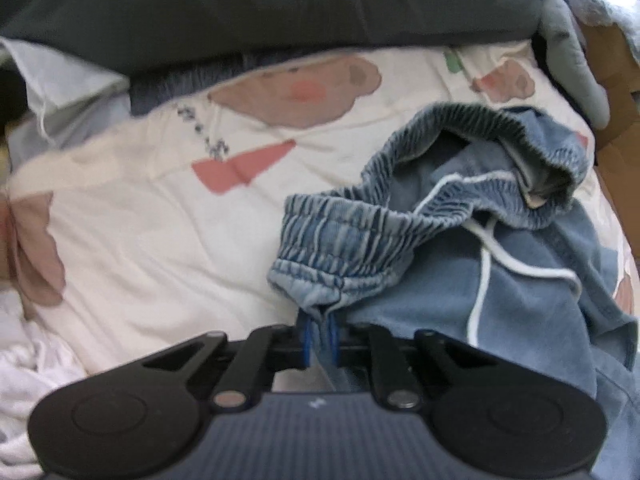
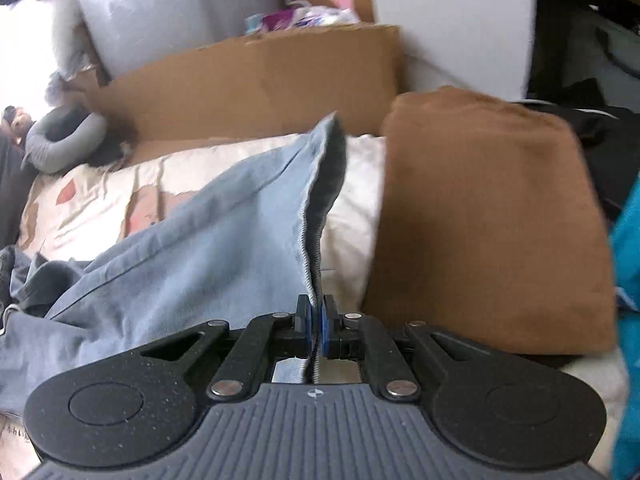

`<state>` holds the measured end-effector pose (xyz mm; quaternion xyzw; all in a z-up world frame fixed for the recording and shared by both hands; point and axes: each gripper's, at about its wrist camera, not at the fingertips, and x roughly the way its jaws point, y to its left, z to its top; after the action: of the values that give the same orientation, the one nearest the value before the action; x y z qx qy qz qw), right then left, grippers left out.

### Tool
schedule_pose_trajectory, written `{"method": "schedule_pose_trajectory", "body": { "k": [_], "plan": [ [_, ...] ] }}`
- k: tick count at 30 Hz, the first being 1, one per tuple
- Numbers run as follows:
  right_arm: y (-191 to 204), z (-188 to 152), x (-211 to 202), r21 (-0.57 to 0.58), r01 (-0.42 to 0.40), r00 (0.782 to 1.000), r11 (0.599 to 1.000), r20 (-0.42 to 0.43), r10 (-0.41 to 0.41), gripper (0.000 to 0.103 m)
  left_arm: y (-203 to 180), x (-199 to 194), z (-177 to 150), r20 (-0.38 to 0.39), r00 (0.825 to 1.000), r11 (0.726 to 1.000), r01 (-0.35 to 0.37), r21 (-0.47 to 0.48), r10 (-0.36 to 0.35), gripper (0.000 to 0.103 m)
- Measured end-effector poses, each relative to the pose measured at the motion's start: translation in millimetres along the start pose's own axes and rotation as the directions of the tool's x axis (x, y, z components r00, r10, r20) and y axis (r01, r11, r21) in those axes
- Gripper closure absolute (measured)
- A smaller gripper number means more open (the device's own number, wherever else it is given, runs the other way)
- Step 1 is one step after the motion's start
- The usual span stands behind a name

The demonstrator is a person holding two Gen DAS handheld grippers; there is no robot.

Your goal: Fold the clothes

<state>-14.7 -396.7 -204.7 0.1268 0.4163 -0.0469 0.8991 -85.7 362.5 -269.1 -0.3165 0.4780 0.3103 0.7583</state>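
Note:
A pair of blue denim trousers with an elastic waistband and a white drawstring lies bunched on a cream bedsheet printed with bears. In the left wrist view my left gripper is shut on the waistband's near corner, which hangs from its blue pads. In the right wrist view my right gripper is shut on the hem edge of a trouser leg, and the cloth rises from the pads in a raised fold.
A dark grey cushion runs along the far side of the bed. White cloth lies bunched at the lower left. A folded brown garment sits right of the trouser leg. A cardboard sheet, a grey ring-shaped pillow and teal cloth surround the bed.

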Motion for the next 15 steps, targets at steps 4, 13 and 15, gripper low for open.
{"method": "schedule_pose_trajectory", "body": {
  "k": [4, 13, 15],
  "plan": [
    [-19, -1, -27, 0.004, 0.028, 1.0, 1.0, 0.0, -0.028, 0.101, 23, 24, 33, 0.036, 0.999, 1.0, 0.001, 0.016, -0.002, 0.094],
    [-42, -14, -59, 0.016, 0.078, 0.995, 0.997, -0.061, -0.077, 0.101, 36, -5, 45, 0.104, 0.995, 1.0, -0.002, 0.026, -0.001, 0.095],
    [-43, -19, -60, 0.02, 0.084, 0.993, 0.996, -0.083, -0.083, 0.101, 42, -13, 44, 0.111, 0.994, 0.999, 0.001, 0.033, -0.004, 0.095]
  ]
}}
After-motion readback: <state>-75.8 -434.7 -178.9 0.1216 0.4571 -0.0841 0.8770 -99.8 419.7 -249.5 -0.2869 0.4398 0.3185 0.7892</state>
